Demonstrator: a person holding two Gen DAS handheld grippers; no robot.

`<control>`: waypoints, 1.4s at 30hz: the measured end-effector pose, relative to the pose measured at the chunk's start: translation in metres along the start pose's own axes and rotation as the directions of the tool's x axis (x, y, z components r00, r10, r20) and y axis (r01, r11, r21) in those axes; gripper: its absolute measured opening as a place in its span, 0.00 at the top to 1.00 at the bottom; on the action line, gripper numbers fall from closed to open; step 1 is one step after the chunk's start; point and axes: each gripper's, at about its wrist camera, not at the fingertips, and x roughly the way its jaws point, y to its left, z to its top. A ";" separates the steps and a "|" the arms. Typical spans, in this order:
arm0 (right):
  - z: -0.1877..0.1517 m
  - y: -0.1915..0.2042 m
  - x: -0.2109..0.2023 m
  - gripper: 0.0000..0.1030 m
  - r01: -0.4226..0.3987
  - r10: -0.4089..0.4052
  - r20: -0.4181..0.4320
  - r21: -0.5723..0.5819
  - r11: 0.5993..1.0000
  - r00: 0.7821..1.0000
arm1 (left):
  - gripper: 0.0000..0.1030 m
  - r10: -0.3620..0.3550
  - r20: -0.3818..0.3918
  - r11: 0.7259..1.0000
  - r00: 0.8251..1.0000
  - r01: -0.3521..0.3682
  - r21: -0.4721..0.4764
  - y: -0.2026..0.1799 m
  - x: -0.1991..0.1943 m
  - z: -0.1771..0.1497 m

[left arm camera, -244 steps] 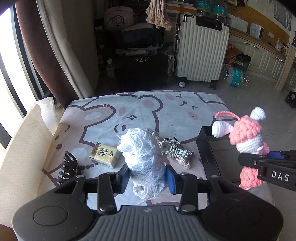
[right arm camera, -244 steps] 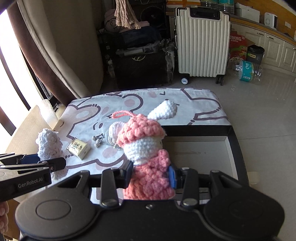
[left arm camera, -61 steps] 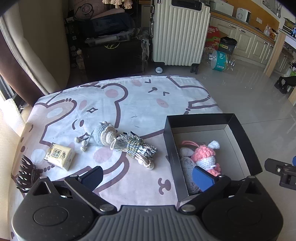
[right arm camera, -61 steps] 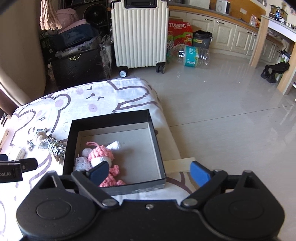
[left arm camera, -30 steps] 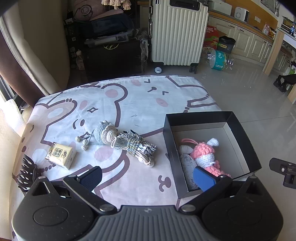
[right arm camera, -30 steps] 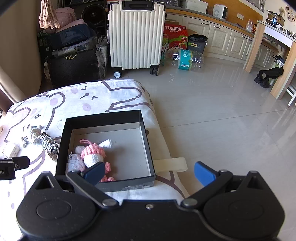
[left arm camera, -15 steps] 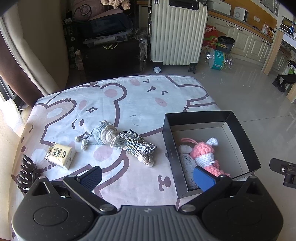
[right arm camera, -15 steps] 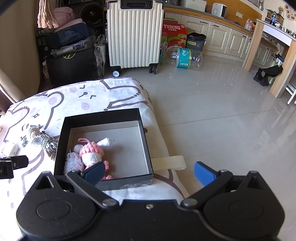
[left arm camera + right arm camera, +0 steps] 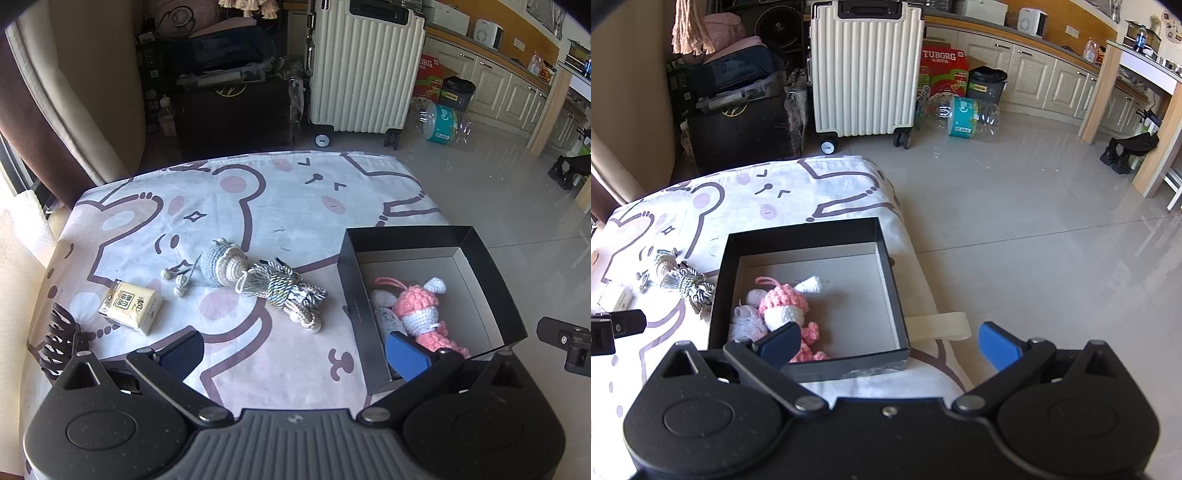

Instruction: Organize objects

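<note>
Blue-padded, the left claw gapes wide and holds nothing above the bear-print cloth; the right claw is equally spread and empty over the black box. A pink bunny and a white mesh ball lie in the box's left half, its right half bare. The box sits at the cloth's right edge. Left of it lie a grey doll, a cord bundle, a tissue pack with unreadable print, and a hair clip. A far carton reads TUBORG.
</note>
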 end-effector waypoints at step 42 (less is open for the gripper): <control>0.006 0.143 -0.011 0.00 -0.208 0.213 0.015 -0.160 0.965 0.977 | 0.00 0.194 0.020 0.969 0.981 -0.188 -0.163 0.148 -0.054 -0.028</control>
